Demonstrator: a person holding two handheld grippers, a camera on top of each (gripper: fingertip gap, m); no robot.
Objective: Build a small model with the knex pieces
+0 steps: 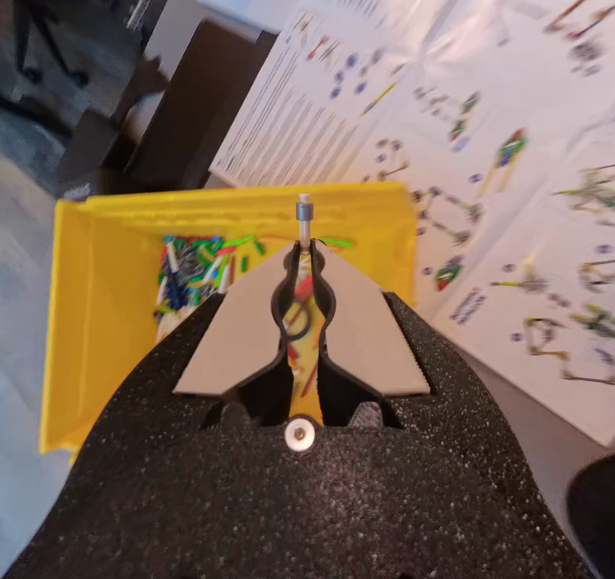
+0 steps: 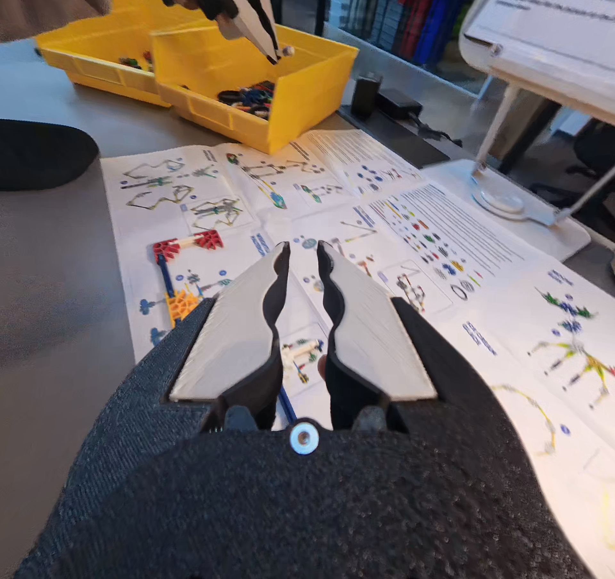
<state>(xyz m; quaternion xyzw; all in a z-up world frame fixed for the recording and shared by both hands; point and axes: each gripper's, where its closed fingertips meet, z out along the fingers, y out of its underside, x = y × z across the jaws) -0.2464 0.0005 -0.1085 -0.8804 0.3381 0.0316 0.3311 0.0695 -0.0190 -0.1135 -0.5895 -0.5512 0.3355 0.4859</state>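
My left gripper (image 1: 304,246) is shut on the lower end of a short white rod (image 1: 304,228) that carries a grey sleeve (image 1: 304,211) near its top. It holds the rod upright above a yellow bin (image 1: 100,263) of mixed coloured rods and connectors (image 1: 196,270). In the right wrist view the left gripper (image 2: 274,57) hangs over the nearer yellow bin (image 2: 299,103), with the small piece at its tip. My right gripper (image 2: 303,246) is open and empty above a printed instruction sheet (image 2: 366,170). A partly built piece of red connectors, a white rod, a blue rod and an orange connector (image 2: 186,243) lies on the sheet to its left.
A second yellow bin (image 2: 93,63) stands behind the first. A black rounded object (image 2: 40,153) lies on the grey table at the left. A white stand with a tilted board (image 2: 499,196) is at the right, and a black adapter (image 2: 366,97) is near the table's far edge. My hands' fingertips stand some 35 cm from each other.
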